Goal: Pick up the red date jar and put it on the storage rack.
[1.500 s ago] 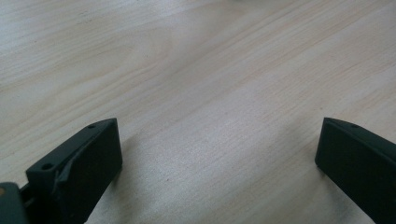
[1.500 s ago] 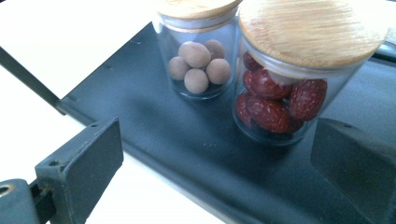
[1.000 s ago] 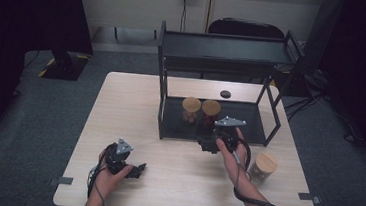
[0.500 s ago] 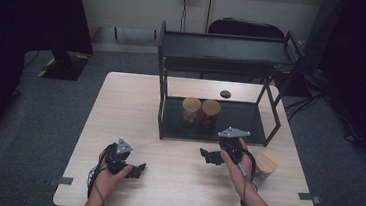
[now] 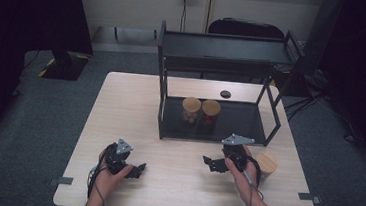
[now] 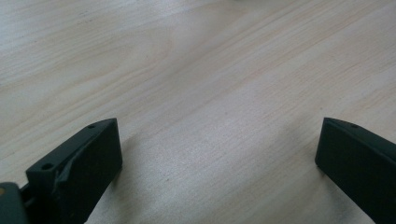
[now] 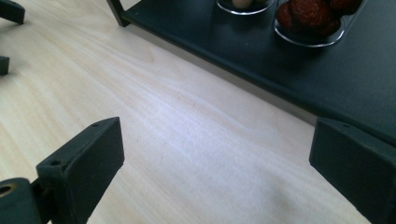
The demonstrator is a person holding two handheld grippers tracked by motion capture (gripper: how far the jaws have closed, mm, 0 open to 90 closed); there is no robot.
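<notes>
A person sits at a pale wooden table (image 5: 136,99) holding a two-jaw gripper in each hand. A black two-level shelf rack (image 5: 222,56) stands at the middle and far side of the table. On its lower shelf, toward the left, two glass jars with wooden lids stand side by side and nearly touching: the left jar (image 5: 191,110) holds pale pieces, the right jar (image 5: 210,113) holds dark red ones. A third wooden-lidded jar (image 5: 266,165) stands on the table outside the rack, just beside the person's right hand and behind it.

The right gripper (image 5: 214,165) hovers low over bare table in front of the rack, jaws spread wide and holding nothing. In the right gripper view the rack's front edge and the bases of the two shelved jars sit just ahead. The left gripper (image 5: 137,170) rests near the front left of the table, jaws also spread wide over bare wood, well apart from everything.

The likely next job is fetching the third jar. The risk is that it stands close to the right wrist and the trailing cable, so a careless swing of the hand could tip it or push it toward the table's right edge. Carrying it in, it could strike the rack's upright or knock the shelved jars.
</notes>
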